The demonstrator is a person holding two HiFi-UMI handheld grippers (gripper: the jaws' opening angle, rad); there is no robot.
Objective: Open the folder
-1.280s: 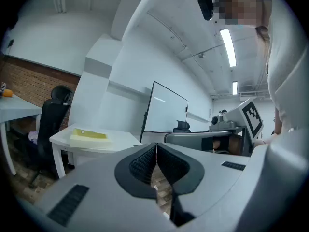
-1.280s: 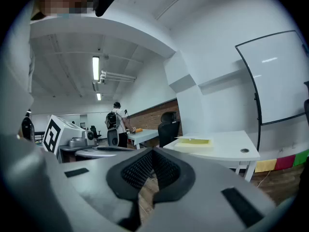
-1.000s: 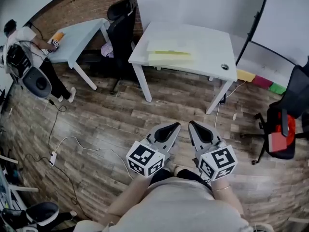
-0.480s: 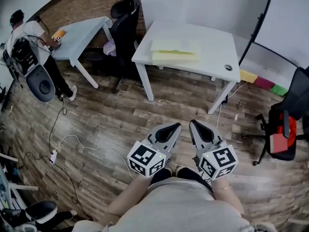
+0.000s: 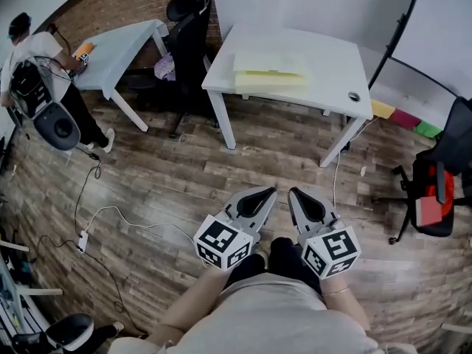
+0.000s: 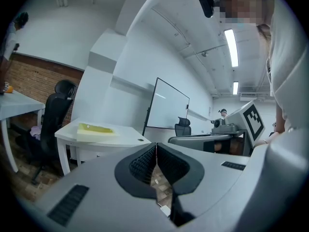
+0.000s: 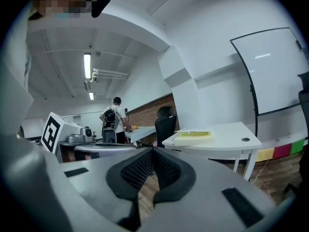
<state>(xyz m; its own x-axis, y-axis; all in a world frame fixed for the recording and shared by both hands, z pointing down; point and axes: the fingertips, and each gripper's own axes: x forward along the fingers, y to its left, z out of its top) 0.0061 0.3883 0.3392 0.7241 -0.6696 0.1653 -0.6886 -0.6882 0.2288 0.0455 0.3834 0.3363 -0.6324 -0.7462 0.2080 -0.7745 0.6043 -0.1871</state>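
Observation:
The folder (image 5: 269, 71) is a pale yellow, flat stack lying closed on the white table (image 5: 335, 76) ahead of me; it also shows as a yellow slab in the left gripper view (image 6: 95, 129) and the right gripper view (image 7: 193, 137). Both grippers hang close to my body over the wooden floor, well short of the table. My left gripper (image 5: 259, 195) has its jaws shut with nothing between them (image 6: 156, 153). My right gripper (image 5: 298, 195) is likewise shut and empty (image 7: 152, 159).
A black office chair (image 5: 188, 35) stands left of the table, and a second white table (image 5: 122, 46) with a person (image 5: 37, 57) beside it is farther left. Another chair with a red bag (image 5: 435, 198) sits at the right. Cables (image 5: 110, 220) lie on the floor.
The table and folder have shifted slightly nearer and to the right in the head view as I step forward. Both grippers stay shut, side by side.

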